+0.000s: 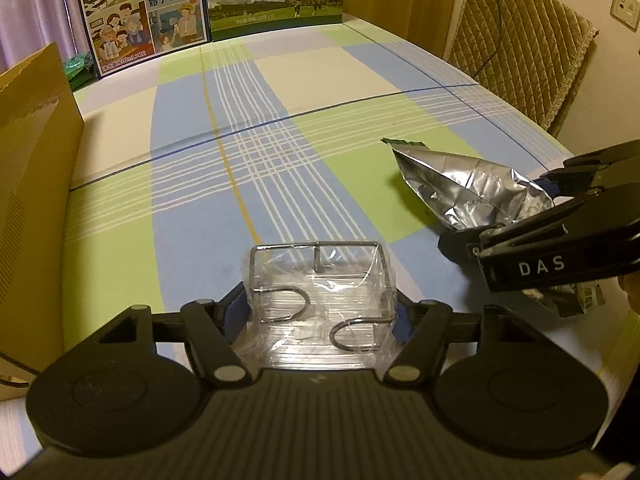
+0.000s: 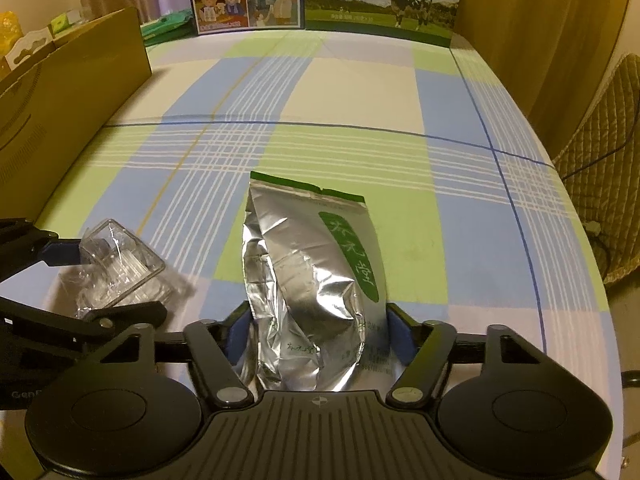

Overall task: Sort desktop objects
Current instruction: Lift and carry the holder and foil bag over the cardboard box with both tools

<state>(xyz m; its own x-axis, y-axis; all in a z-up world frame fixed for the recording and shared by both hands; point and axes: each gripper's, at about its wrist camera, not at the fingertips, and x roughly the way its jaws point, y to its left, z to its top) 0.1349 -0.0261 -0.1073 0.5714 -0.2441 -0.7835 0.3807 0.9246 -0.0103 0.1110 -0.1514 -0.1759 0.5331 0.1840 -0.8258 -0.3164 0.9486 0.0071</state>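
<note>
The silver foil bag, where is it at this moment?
The silver foil bag is held between the right tongs, low in the middle of the right wrist view, over the checked tablecloth. The clear plastic box is to its left.

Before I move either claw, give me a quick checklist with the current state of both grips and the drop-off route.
1. Left claw closed on the clear plastic box: ok.
2. Right claw closed on the foil pouch: ok.
3. Pouch sealed at its green top edge: cannot tell.
4. The two claws apart from each other: ok, though close side by side.
5. Checked tablecloth ahead free of obstacles: ok.
6. Room inside the cardboard box at the left: cannot tell.
</note>
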